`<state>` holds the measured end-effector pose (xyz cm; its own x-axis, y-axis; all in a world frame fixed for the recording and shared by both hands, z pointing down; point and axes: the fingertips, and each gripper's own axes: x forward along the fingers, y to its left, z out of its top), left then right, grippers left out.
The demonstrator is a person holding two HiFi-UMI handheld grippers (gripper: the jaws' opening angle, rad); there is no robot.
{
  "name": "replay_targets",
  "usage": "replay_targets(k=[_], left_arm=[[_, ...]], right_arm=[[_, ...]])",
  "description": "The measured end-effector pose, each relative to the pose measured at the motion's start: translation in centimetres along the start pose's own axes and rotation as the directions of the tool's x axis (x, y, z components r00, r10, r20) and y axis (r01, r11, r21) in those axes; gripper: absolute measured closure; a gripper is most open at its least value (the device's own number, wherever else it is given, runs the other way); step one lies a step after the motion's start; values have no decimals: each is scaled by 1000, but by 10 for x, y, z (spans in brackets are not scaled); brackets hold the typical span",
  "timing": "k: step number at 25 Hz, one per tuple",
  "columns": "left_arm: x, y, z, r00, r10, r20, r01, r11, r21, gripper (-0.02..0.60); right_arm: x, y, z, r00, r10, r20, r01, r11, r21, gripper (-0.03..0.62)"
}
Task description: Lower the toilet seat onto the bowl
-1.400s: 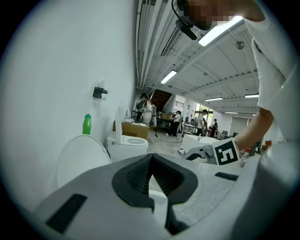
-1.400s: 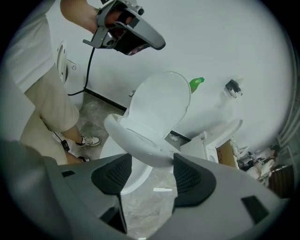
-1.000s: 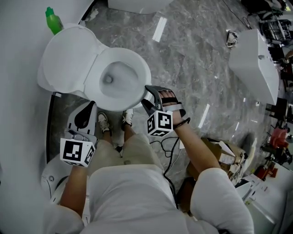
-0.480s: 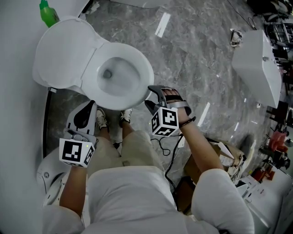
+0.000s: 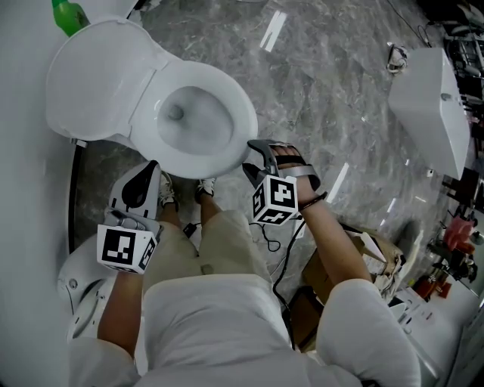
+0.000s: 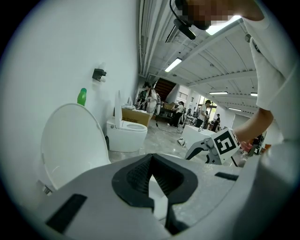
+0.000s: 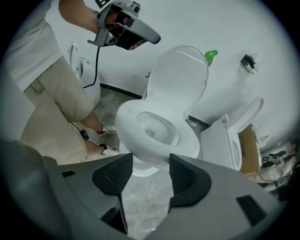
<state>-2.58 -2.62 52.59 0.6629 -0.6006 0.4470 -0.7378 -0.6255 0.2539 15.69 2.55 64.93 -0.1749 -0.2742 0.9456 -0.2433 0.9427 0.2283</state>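
The white toilet bowl (image 5: 198, 121) stands by the wall, with its raised lid and seat (image 5: 98, 79) leaning back upright (image 7: 180, 79). I cannot tell the seat apart from the lid. My right gripper (image 5: 250, 157) hovers just off the bowl's front right rim; its jaws are closing and nothing is between them (image 7: 150, 161). My left gripper (image 5: 141, 189) is held near the bowl's front left side, above the person's shoes, its pads meeting at the tips (image 6: 150, 158) and gripping nothing.
A green bottle (image 5: 68, 13) stands behind the lid. A second toilet (image 5: 427, 106) stands at the right, another white fixture (image 5: 76, 291) at the lower left. A cardboard box (image 5: 363, 253) and a black cable (image 5: 276, 242) lie by the person's right leg. People stand far back (image 6: 180, 112).
The head view has drifted, so the toilet sits a little further up and left. Both grippers keep nearly the same places beside the bowl.
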Motion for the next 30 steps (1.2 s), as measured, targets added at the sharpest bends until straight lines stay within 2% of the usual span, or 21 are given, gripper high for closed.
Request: replay_targets(k=[13, 30], left_arm=[[24, -19, -13, 999, -22, -49, 23, 1000, 10, 578], [64, -44, -23, 995, -77, -60, 77, 997, 6, 578]], right_arm=[[24, 15, -28, 999, 46, 3, -46, 995, 92, 365], [54, 31, -54, 997, 76, -16, -71, 975, 210, 367]])
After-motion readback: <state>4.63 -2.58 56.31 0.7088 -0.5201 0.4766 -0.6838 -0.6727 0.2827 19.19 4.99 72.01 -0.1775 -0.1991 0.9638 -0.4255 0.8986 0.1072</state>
